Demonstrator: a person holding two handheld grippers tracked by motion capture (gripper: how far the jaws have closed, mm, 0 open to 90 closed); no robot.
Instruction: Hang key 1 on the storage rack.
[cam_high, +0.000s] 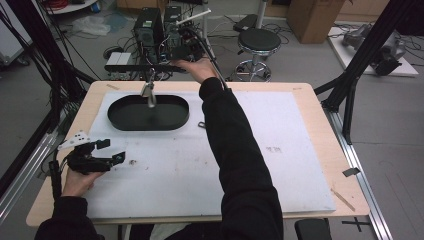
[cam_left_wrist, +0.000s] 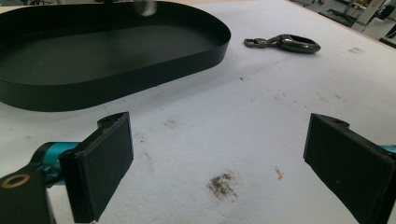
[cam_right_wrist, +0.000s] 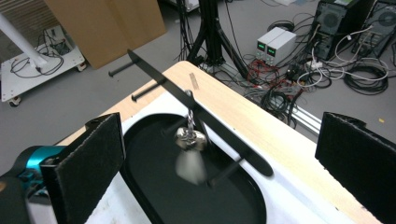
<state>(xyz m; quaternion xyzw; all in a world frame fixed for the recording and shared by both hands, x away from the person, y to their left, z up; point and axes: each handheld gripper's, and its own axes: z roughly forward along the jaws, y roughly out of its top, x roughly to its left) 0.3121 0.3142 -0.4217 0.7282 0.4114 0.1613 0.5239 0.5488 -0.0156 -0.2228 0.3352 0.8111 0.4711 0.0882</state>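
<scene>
High view: the right claw (cam_high: 176, 49) is held out past the far edge of the surface (cam_high: 310, 150), beyond the black tray (cam_high: 120, 120) and the rack bar (cam_high: 131, 67). A silver clasp (cam_high: 148, 92) dangles from that bar over the tray, so the hanging step looks done. The left claw (cam_high: 107, 151) rests near the tray with its jaws apart.

Left gripper view: a second clasp (cam_left_wrist: 285, 43) lies ahead and to the right of the spread jaws.

Right gripper view: the jaws stand wide and empty, with the hung clasp (cam_right_wrist: 190, 138) swinging just ahead. The next move likely calls for reaching the lying clasp.
</scene>
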